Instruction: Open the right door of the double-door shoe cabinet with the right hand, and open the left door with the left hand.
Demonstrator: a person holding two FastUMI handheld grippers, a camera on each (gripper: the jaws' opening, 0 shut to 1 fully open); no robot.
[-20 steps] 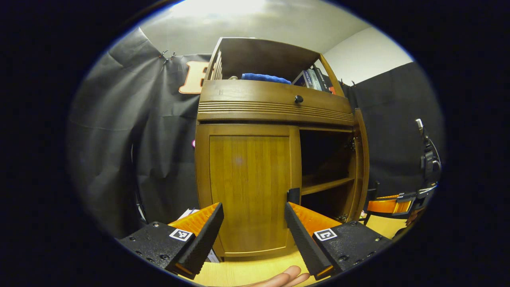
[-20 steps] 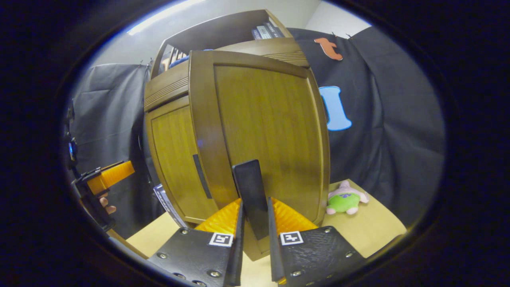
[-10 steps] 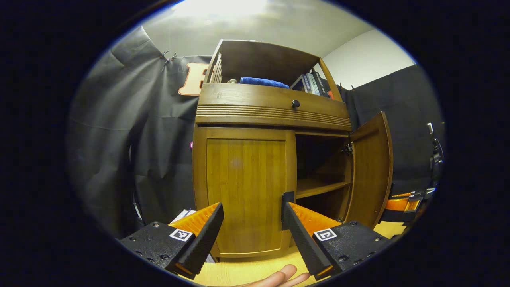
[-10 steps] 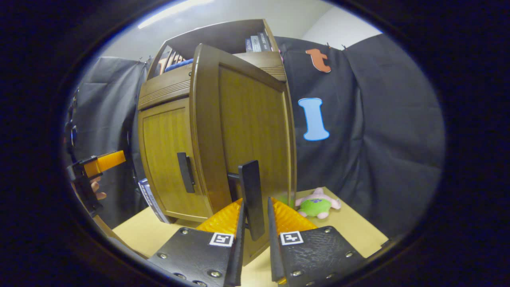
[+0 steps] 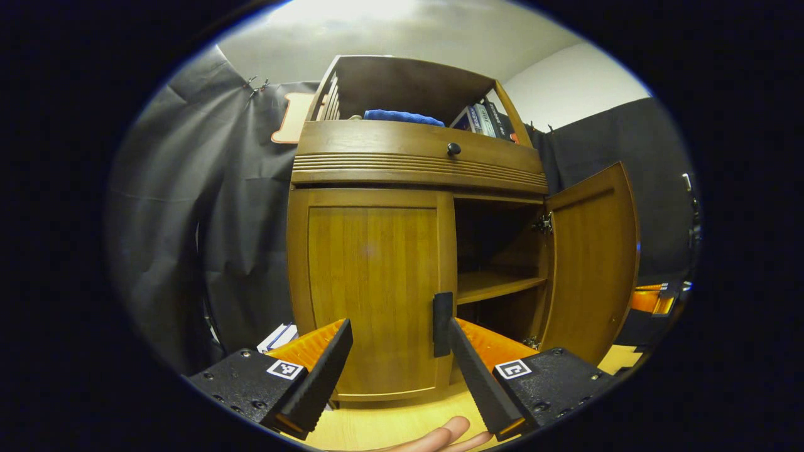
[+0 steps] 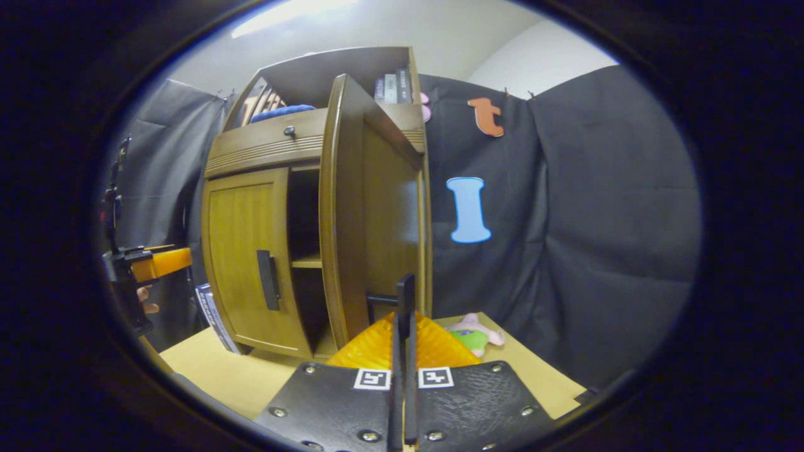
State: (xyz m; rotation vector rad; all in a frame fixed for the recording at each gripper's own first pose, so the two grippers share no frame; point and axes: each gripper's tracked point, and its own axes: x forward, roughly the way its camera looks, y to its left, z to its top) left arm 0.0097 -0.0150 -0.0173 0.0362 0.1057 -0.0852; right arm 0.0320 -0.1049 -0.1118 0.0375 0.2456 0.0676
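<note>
I see the shoe cabinet (image 5: 414, 163) standing upright on a pale wooden floor (image 6: 213, 370), tall axis vertical, its front facing my left gripper view. Its right door (image 5: 590, 257) is swung out, its inner face turned toward the left camera, baring 1 shelf (image 5: 496, 285) in a dark compartment. The left door (image 5: 370, 295) sits flat and closed, its long axis vertical, with a dark vertical handle (image 5: 442, 324) at its inner edge.

My left gripper (image 5: 399, 358) hangs in front of that closed door with its jaws spread wide, holding nothing; the handle sits just beside the right-hand finger. My right gripper (image 6: 402, 376) is clamped narrow on the right door's handle (image 6: 406, 307), a slim vertical bar seen edge-on.

Up top lie a blue cloth (image 5: 396, 117) and some books (image 5: 483, 120). A small plush toy (image 6: 474, 333) lies on the floor beside the cabinet.
</note>
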